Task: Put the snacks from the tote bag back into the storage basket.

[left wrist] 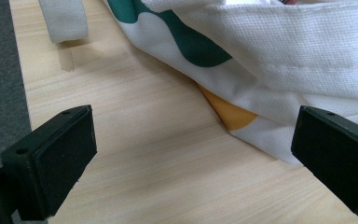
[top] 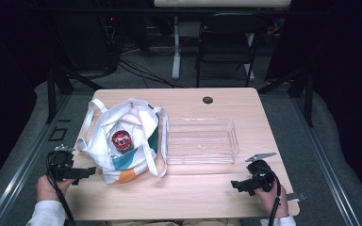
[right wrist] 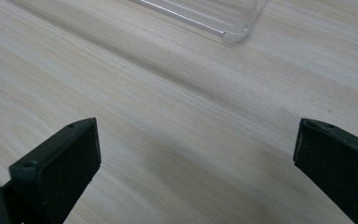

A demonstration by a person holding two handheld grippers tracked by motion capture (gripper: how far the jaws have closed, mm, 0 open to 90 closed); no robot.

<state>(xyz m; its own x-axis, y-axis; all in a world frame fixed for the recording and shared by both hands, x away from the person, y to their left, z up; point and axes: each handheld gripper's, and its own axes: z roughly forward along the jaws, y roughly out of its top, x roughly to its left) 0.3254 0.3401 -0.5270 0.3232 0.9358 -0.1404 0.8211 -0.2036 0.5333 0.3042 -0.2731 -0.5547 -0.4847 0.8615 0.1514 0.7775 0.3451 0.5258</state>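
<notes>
Just beyond the left gripper's [top: 86, 173] spread jaws lies the tote bag [top: 122, 141].

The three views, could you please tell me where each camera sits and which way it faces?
High view: above the person's side, looking forward and down on the table; both hands, left gripper and right gripper show.
Left gripper view: on the left gripper, along its open jaws, low over the wood toward the tote bag.
Right gripper view: on the right gripper, along its open jaws toward the clear tray.
Shared: high and left views both show the bag; high and right, the tray.
</notes>
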